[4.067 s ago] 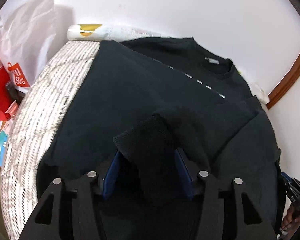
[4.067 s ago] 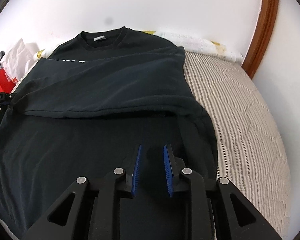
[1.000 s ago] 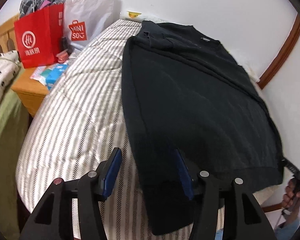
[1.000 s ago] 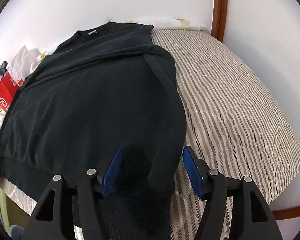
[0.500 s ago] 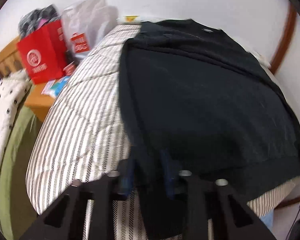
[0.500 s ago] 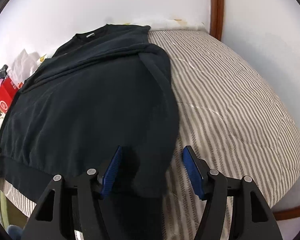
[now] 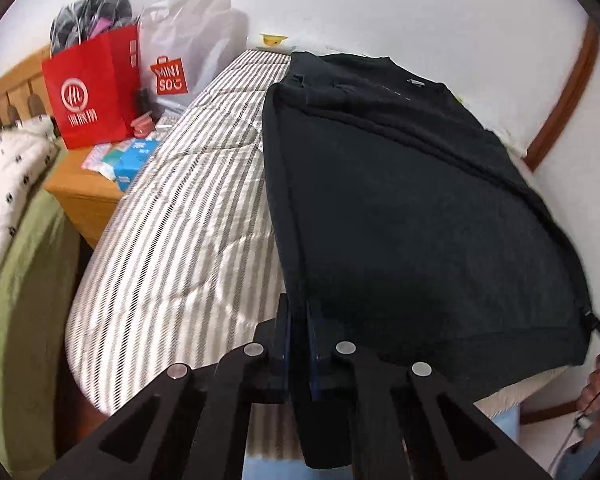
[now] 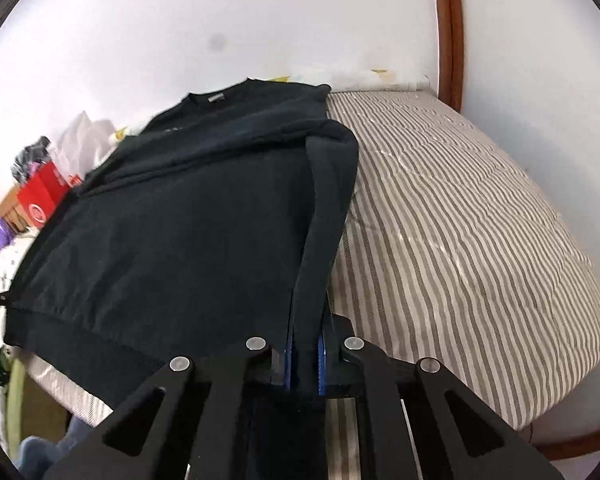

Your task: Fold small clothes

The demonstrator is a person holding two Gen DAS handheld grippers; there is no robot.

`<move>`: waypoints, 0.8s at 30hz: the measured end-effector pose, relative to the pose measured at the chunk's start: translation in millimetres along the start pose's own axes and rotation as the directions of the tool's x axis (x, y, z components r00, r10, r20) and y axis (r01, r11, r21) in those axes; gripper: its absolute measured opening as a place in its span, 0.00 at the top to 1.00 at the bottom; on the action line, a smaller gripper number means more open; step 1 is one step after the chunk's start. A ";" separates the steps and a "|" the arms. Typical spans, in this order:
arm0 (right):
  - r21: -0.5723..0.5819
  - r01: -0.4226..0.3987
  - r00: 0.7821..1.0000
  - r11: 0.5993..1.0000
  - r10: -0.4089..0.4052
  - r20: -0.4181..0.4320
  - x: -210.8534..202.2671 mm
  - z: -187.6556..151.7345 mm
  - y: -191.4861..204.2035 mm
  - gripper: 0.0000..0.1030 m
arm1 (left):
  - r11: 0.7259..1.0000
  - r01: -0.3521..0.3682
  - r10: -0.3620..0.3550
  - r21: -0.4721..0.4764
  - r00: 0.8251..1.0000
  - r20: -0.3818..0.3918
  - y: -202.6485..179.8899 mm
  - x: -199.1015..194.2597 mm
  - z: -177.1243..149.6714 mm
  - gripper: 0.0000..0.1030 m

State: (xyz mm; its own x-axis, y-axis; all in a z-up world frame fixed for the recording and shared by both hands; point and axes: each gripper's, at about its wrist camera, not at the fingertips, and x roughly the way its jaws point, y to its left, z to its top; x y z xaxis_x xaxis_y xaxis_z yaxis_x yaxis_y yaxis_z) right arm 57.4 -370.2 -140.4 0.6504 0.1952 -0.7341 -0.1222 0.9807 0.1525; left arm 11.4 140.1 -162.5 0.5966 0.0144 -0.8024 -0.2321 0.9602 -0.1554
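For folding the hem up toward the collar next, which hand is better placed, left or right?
Neither clearly: the left gripper and the right gripper, whose jaws have just closed, each pinch a bottom corner of the black sweatshirt on the striped bed. Probably both lift together.

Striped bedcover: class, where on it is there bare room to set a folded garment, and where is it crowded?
Bare striped bedcover lies between the black sweatshirt and the wood-trimmed wall; a narrower strip runs between the sweatshirt and the nightstand. The nightstand is crowded with a red bag, a white bag and packets.
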 end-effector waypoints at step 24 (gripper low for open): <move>0.028 -0.070 0.971 0.997 0.062 0.231 1.0 137.9 19.2 0.92 | 1.000 0.024 -0.020 -0.010 0.959 0.284 -13.8 -19.0 130.7 0.93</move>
State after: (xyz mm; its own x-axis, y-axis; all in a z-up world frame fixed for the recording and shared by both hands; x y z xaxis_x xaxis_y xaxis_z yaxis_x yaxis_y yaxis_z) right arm 159.1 -352.4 -46.9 0.7970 0.2483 -0.5506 -0.1468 0.9639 0.2222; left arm 103.6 163.1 -69.8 0.7948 0.0740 -0.6023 -0.2258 0.9573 -0.1803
